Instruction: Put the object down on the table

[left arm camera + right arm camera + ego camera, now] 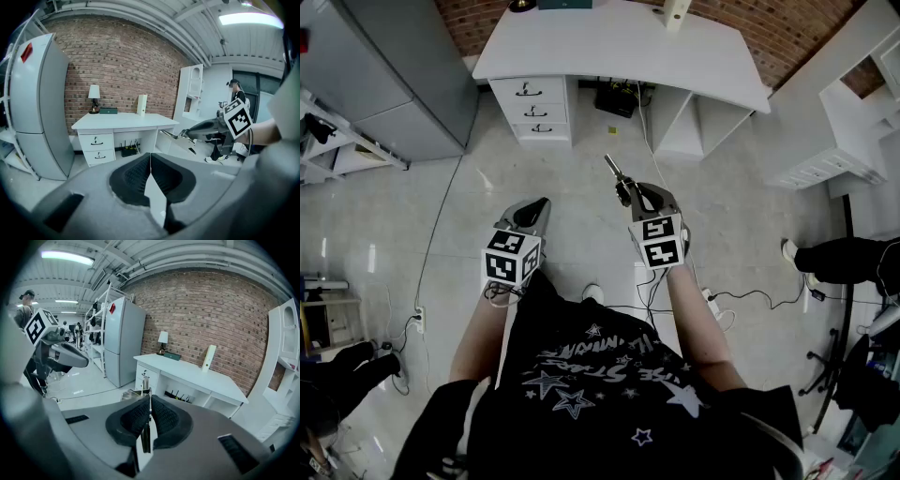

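Observation:
My right gripper is shut on a slim metal tool whose tip sticks out forward and left past the jaws. In the right gripper view the tool stands edge-on between the pads. Seen from the left gripper view, the same tool shows a flat metal part under the right gripper. My left gripper is shut with nothing between its pads. Both are held over the floor, well short of the white table, which stands ahead against the brick wall.
A grey fridge stands left of the table. Drawers sit under its left end. A lamp and a white upright object stand on the table. White shelves are at the right. Cables cross the floor.

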A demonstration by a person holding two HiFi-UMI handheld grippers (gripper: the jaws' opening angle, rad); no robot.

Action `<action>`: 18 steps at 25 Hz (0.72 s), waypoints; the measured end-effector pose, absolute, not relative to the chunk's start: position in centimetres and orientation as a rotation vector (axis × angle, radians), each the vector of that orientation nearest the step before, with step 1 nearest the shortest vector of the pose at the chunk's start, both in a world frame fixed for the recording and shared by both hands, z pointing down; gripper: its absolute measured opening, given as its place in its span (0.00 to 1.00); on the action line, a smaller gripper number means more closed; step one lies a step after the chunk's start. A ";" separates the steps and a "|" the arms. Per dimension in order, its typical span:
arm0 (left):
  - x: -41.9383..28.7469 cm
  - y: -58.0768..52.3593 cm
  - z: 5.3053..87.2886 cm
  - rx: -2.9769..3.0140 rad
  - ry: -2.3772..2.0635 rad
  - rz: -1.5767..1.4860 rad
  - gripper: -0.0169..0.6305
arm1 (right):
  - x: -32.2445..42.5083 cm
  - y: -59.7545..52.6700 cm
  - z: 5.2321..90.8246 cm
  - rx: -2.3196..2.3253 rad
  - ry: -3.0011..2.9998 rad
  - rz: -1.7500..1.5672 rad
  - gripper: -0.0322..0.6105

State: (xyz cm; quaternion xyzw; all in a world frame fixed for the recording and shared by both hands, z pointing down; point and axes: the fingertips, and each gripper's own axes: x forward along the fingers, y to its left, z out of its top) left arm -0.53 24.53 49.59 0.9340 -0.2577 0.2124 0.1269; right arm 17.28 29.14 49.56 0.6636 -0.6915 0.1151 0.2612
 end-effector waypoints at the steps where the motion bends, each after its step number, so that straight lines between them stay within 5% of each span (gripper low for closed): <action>1: -0.4 24.6 49.5 2.720 -0.754 0.621 0.06 | 17.4 29.3 49.6 1.796 -1.877 0.313 0.07; 18: -1.5 23.4 50.3 2.674 -0.793 0.641 0.06 | 17.9 26.9 50.6 1.806 -1.901 0.368 0.07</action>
